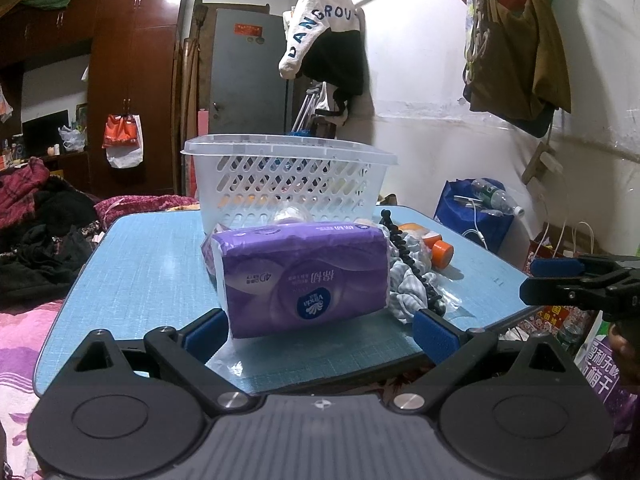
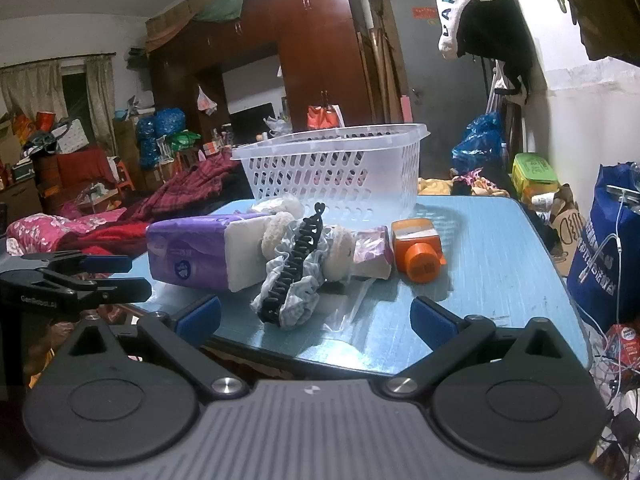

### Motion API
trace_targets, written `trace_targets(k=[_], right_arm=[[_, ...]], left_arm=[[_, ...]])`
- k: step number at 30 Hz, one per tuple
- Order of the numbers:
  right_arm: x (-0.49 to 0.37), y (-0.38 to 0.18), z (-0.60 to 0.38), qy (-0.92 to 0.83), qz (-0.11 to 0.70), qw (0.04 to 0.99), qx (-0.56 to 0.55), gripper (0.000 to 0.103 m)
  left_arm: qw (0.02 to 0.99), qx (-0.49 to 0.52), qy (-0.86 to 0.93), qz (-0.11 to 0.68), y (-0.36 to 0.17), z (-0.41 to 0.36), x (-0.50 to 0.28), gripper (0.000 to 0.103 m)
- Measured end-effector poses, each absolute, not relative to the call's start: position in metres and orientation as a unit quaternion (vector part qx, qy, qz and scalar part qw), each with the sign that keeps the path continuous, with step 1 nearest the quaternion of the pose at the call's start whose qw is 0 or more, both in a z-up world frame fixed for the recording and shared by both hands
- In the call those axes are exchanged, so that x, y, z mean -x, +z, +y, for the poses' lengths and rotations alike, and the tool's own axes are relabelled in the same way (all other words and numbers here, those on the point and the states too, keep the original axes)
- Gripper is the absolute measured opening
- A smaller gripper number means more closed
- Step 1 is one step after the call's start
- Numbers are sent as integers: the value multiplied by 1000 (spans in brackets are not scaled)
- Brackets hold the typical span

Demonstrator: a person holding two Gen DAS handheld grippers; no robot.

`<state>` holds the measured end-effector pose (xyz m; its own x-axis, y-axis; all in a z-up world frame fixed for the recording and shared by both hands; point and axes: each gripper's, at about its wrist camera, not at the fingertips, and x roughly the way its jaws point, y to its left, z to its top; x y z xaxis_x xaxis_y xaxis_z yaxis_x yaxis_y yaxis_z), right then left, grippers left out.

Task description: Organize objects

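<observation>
Your left gripper (image 1: 316,330) has its fingers apart around the near end of the purple tissue pack (image 1: 304,276) at frame centre; square up and close on its soft sides gently. Your right gripper (image 2: 316,316) hangs spread and empty before the black hair clip (image 2: 294,264) and orange bottle (image 2: 418,256). Behind, upper centre on the table (image 1: 152,264), the white basket (image 1: 288,176) looks like the destination

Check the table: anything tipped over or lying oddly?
Yes. The orange bottle lies on its side beside the basket, cap toward the camera. The black hair clip sprawls across a crumpled scrunchie.
</observation>
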<state>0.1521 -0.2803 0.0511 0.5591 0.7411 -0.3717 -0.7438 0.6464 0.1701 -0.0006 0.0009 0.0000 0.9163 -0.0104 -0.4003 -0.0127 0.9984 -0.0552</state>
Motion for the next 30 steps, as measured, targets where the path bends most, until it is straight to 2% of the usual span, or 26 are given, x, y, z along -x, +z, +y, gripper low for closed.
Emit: trace_targets(k=[30], right_arm=[[-153, 50, -280, 421, 211, 882, 7, 103]], left_arm=[[978, 27, -1, 206, -1, 1, 0, 100]])
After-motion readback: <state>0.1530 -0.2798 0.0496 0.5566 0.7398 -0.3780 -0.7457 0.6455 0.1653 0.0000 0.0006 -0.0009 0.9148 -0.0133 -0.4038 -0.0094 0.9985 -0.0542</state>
